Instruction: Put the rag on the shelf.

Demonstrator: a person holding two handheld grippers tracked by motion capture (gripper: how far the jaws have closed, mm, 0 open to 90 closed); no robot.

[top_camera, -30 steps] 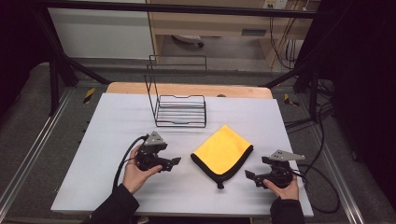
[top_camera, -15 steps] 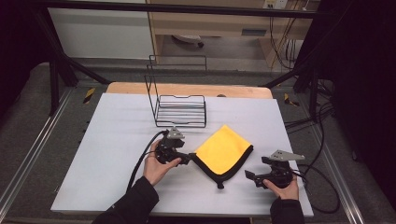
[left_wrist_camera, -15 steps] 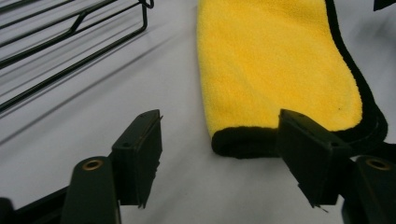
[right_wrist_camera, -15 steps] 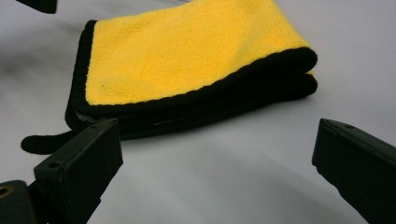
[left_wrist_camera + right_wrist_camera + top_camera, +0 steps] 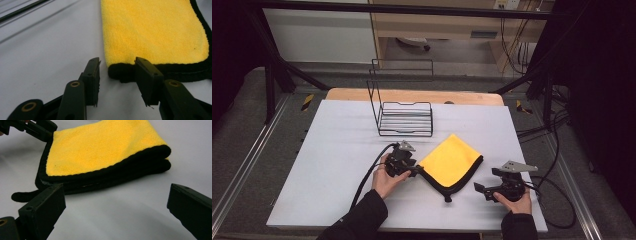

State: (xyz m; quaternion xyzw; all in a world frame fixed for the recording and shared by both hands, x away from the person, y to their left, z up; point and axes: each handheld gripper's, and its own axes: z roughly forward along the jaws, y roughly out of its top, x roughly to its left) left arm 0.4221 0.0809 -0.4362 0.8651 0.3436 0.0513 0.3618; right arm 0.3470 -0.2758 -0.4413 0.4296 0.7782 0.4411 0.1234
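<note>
High view: the folded cloth (image 5: 451, 162) lies mid-frame on the white tabletop (image 5: 327, 150), not yet lifted. The left tool (image 5: 413, 171) sits at its left corner; the right tool (image 5: 479, 189) waits lower right, apart. A wire rack (image 5: 404, 117) stands above; dark floor and cables surround.

Left gripper view: the jaws have just been closing, part open, bracketing the cloth's black corner (image 5: 120, 72) without pinching yet.

Right gripper view: jaws wide, empty; cloth (image 5: 100, 150) beyond.
</note>
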